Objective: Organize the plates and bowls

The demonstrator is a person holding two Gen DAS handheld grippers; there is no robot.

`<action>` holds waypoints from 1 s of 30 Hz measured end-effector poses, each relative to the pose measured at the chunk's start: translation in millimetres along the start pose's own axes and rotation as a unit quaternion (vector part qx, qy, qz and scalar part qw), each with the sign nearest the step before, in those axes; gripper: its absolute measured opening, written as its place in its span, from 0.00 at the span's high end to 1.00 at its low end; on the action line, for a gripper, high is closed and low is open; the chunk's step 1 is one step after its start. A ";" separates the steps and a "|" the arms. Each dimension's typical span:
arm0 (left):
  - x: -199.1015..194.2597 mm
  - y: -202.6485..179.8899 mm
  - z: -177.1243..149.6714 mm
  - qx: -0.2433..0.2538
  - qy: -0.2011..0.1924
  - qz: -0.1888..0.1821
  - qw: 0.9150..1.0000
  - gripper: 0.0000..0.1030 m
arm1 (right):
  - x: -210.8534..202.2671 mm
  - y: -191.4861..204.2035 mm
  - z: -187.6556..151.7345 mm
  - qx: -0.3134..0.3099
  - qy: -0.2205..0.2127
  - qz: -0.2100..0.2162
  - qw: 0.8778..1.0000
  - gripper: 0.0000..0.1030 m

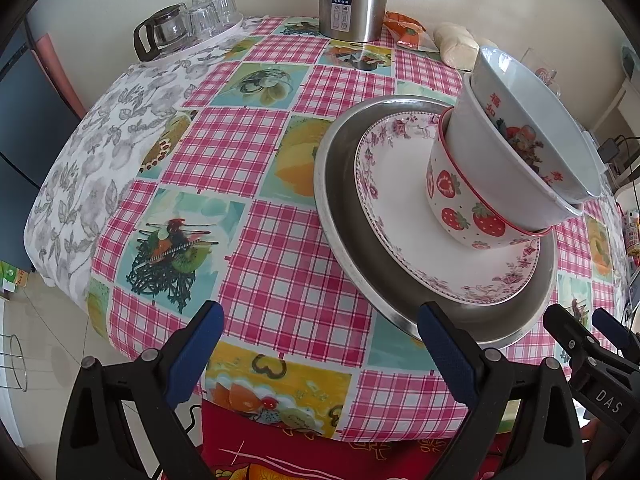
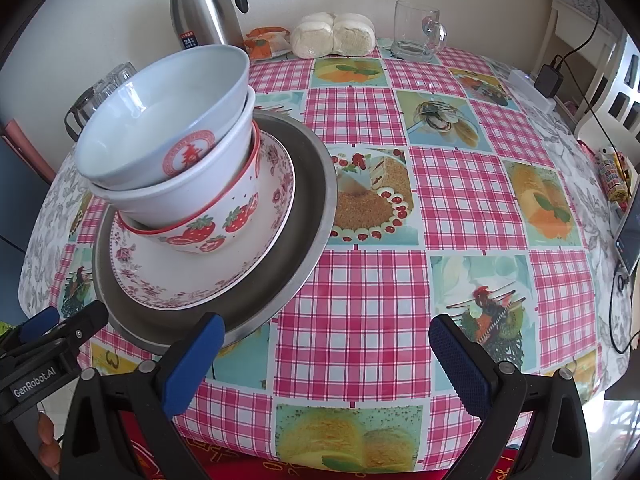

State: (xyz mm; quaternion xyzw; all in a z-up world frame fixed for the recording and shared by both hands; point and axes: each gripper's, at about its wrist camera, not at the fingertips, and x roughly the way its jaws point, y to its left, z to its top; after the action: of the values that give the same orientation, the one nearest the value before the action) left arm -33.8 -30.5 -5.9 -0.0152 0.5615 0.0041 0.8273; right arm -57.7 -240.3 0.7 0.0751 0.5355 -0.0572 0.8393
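Bowls and plates already stand in one stack near the front edge of the worktop (image 2: 360,216), and both sets of jaws are spread wide and hold nothing. The left gripper (image 1: 320,344) hovers at the near edge, its right finger just in front of the rim of the wide, round stainless-steel tray (image 1: 340,216); the right gripper (image 2: 328,356) hovers beside it, its left finger close to the same tray's (image 2: 316,184) rim.

Outward from there, the tray carries a white plate with a pink floral border (image 1: 404,216). On that plate sits a white bowl printed with red strawberries (image 1: 460,204), which holds a plain white bowl (image 1: 480,140), and inside that nests a pale blue-grey bowl with red characters (image 2: 160,116).

The three bowls appear to lean rather than sit level, though the fisheye lens may exaggerate this. The risk, as I judge it, is that a nudge to the tray rim from either nearby finger could tip the top bowls out. Sliding the tray could also drag the glossy pink-checked tablecloth (image 1: 280,264). Further back stand a steel thermos jug (image 2: 204,12) and a clear glass mug (image 2: 416,32), well apart from the stack.
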 end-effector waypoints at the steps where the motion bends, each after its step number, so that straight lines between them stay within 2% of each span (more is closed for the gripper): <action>1: 0.2 -0.1 -0.1 0.000 0.000 0.000 1.000 0.06 | 0.1 0.2 0.1 0.000 0.000 0.000 1.000 0.00; 30: 2.2 1.0 0.4 -0.003 0.002 0.000 1.000 0.06 | 1.5 0.9 -0.6 -0.003 0.004 0.000 1.000 0.00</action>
State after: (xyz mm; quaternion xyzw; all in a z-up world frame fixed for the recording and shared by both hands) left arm -32.7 -29.5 -7.8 -0.0181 0.5634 0.0056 0.8260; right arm -57.5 -239.3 -0.8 0.0725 0.5388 -0.0555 0.8374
